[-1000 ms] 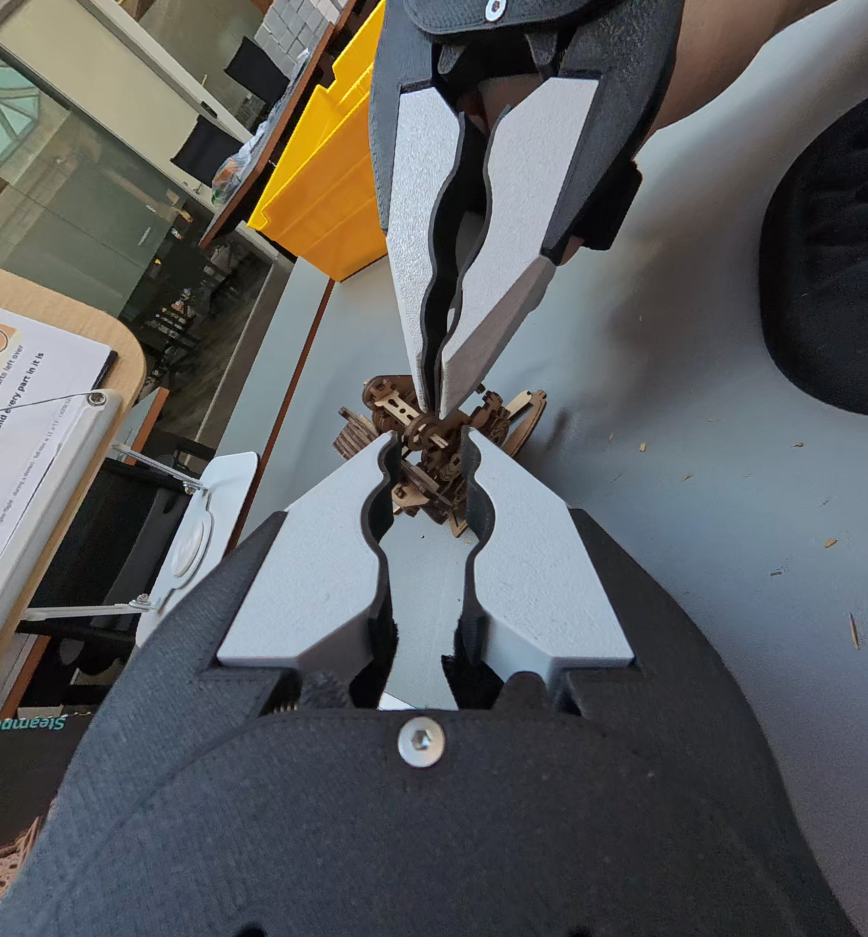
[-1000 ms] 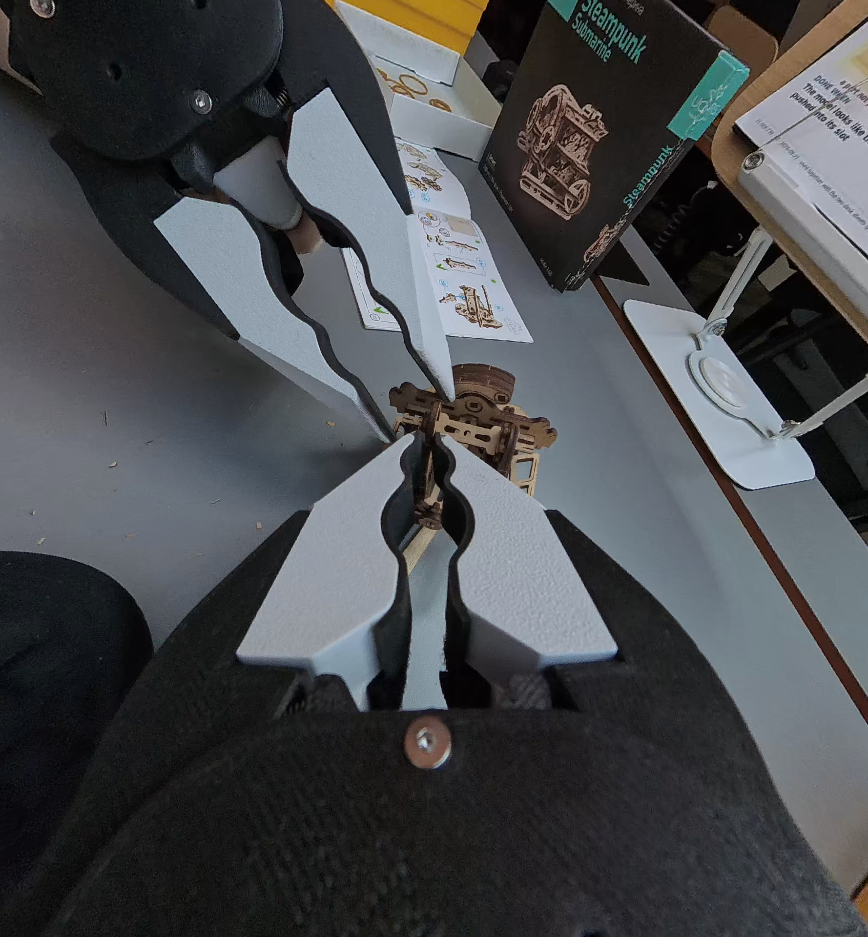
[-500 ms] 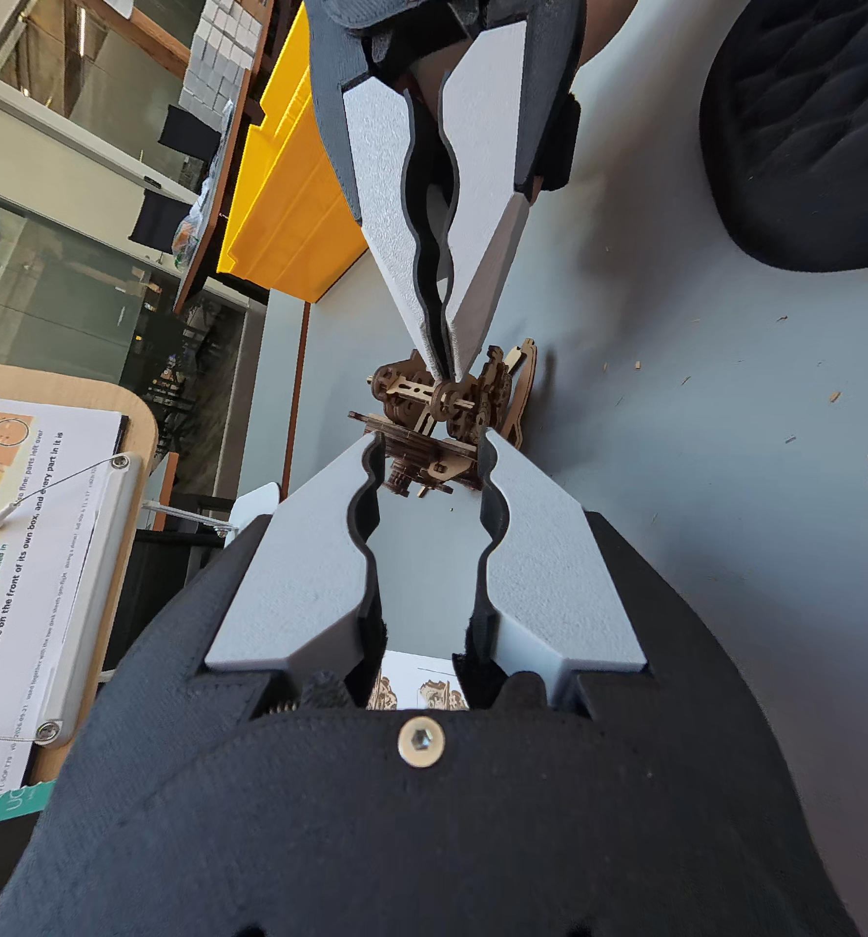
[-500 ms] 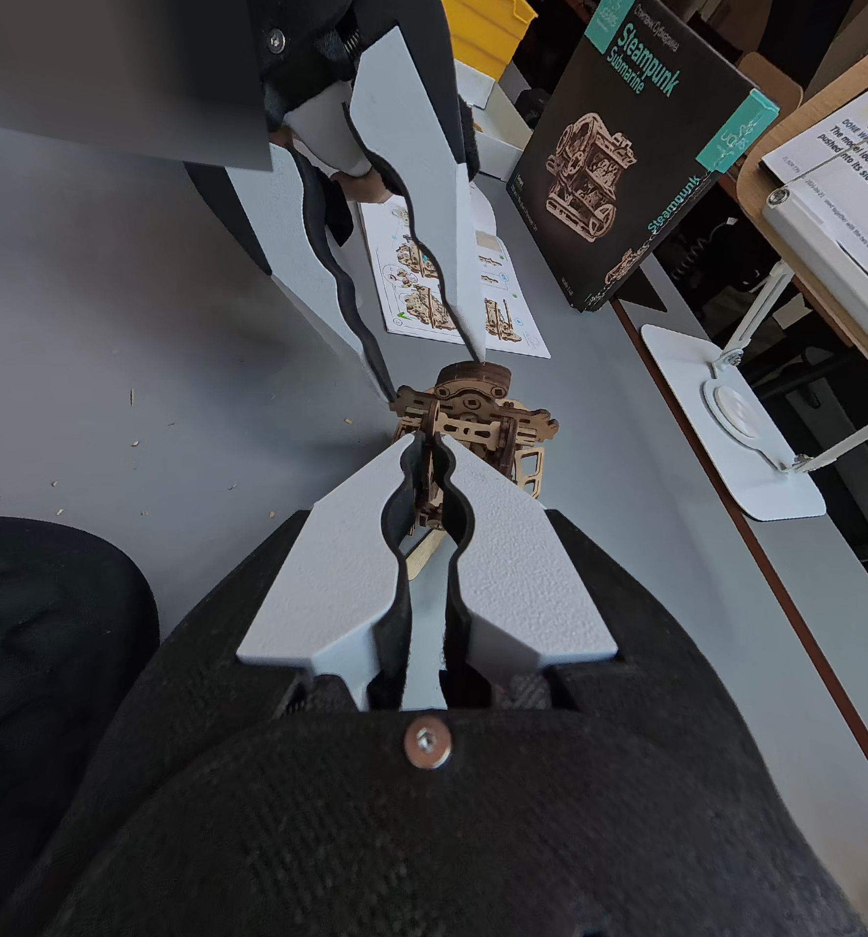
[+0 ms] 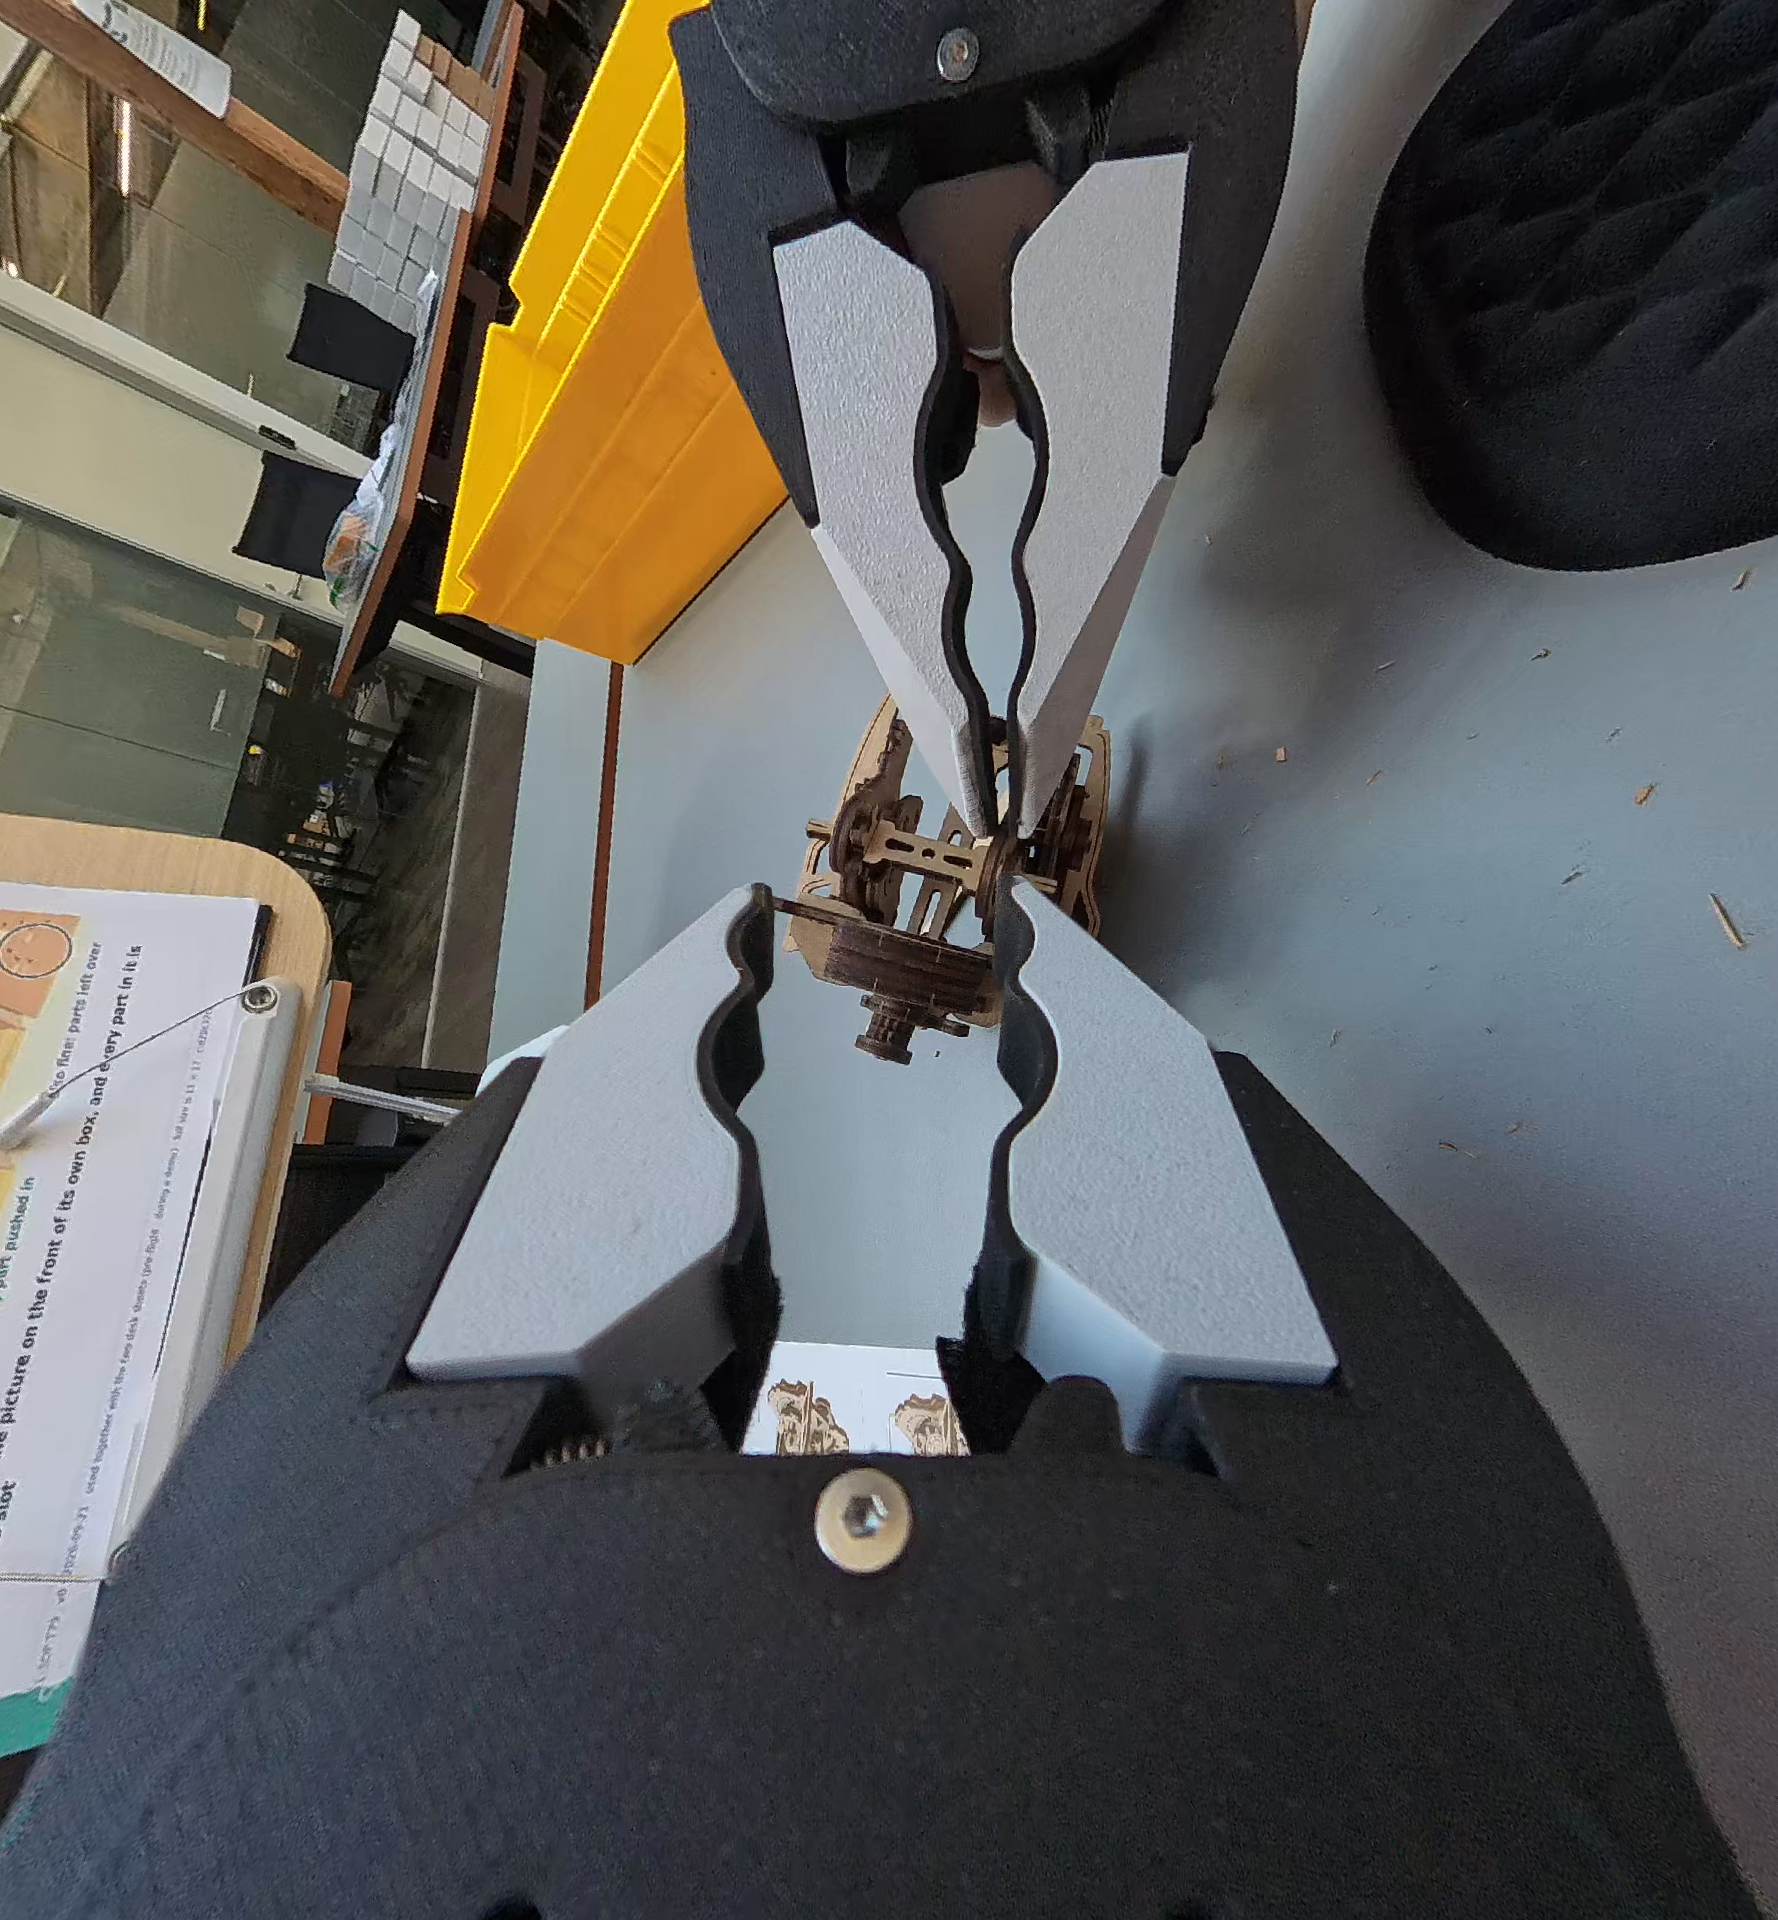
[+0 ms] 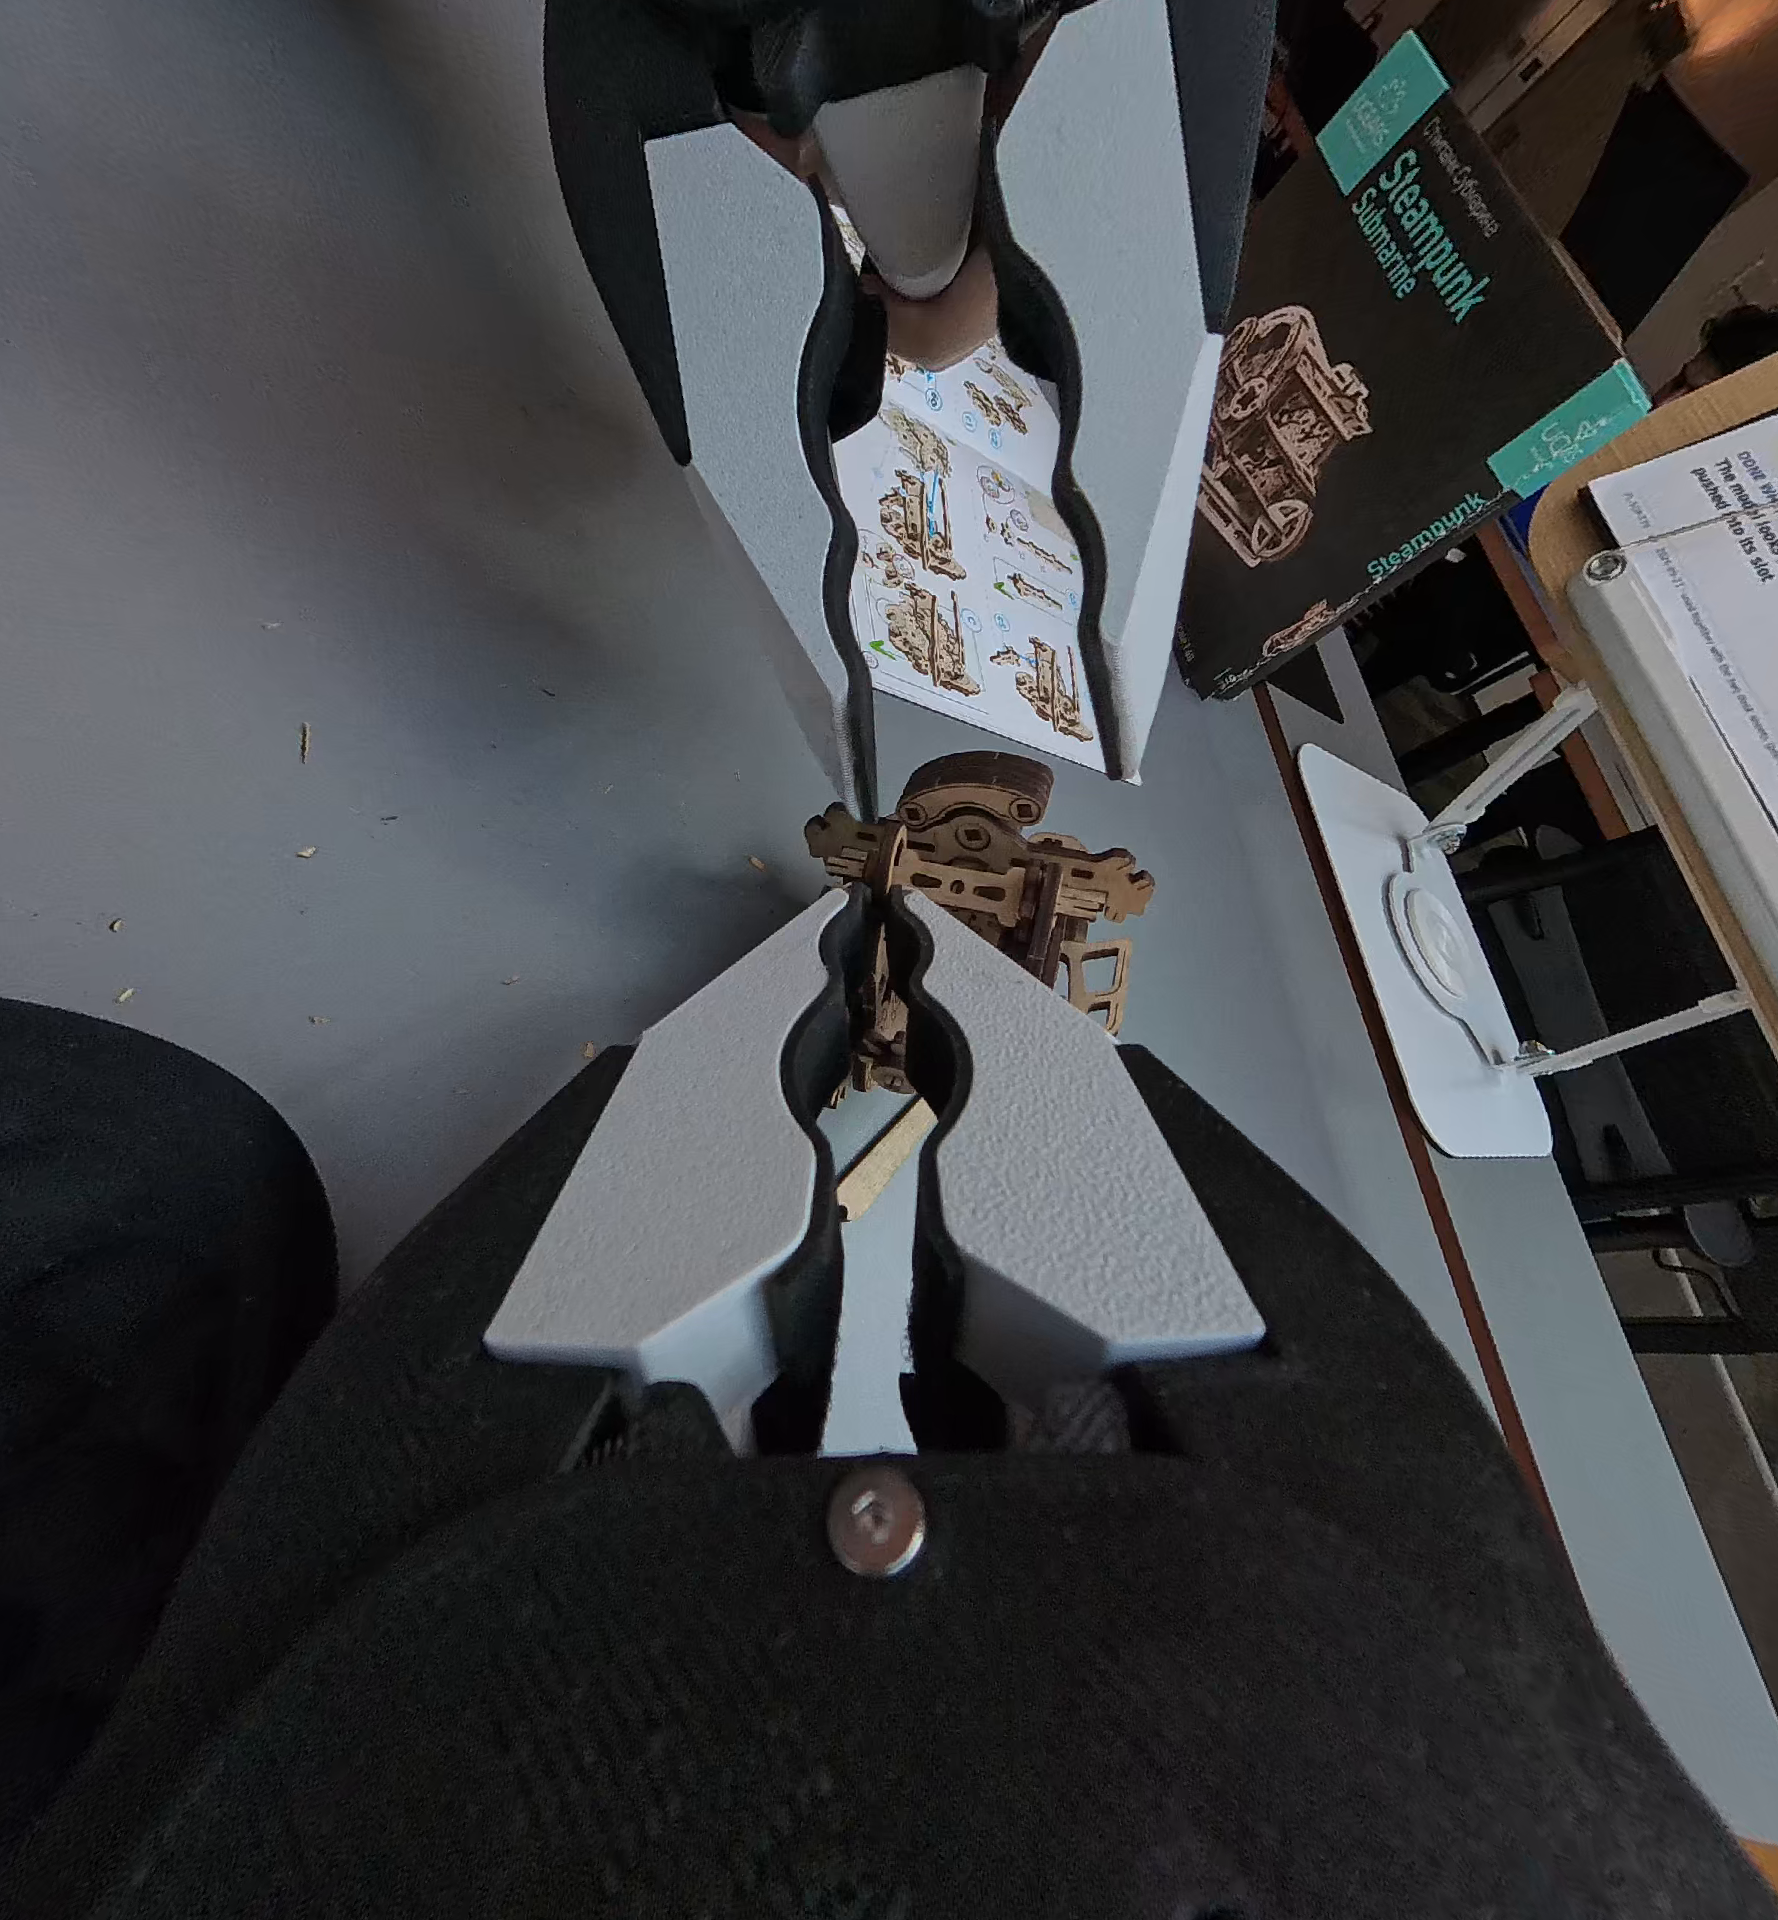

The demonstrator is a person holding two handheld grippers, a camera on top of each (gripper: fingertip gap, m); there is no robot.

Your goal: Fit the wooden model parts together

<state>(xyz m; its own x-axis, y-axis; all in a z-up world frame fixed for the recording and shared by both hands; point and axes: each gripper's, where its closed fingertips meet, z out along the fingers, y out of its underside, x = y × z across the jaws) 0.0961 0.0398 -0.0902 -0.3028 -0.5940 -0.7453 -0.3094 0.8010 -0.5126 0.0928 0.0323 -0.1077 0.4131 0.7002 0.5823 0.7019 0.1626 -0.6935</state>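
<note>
A small wooden gear model [image 5: 926,883] is between the two grippers just above the grey table [image 5: 1384,987]. My left gripper [image 5: 885,899] is open, its fingertips on either side of the model's dark round drum [image 5: 906,961]. My right gripper [image 6: 880,914] is shut on a thin upright plate at the left end of the model [image 6: 978,883]. In the left wrist view the right gripper [image 5: 999,821] comes down from the top onto the model. In the right wrist view the left gripper [image 6: 989,790] comes from the top, with the drum [image 6: 978,779] between its tips.
Yellow bins [image 5: 594,416] stand at the table's far end. A black cushion [image 5: 1643,260] lies to one side. An instruction booklet [image 6: 968,540], a black kit box [image 6: 1384,364] and a white stand base [image 6: 1404,935] are near the table edge. Wood crumbs dot the table. The tips of both grippers are at nearly the same place.
My left gripper's jaws have spread wider around the model. The model and both grippers have turned until they face each other in line. The right gripper stays shut on the model.
</note>
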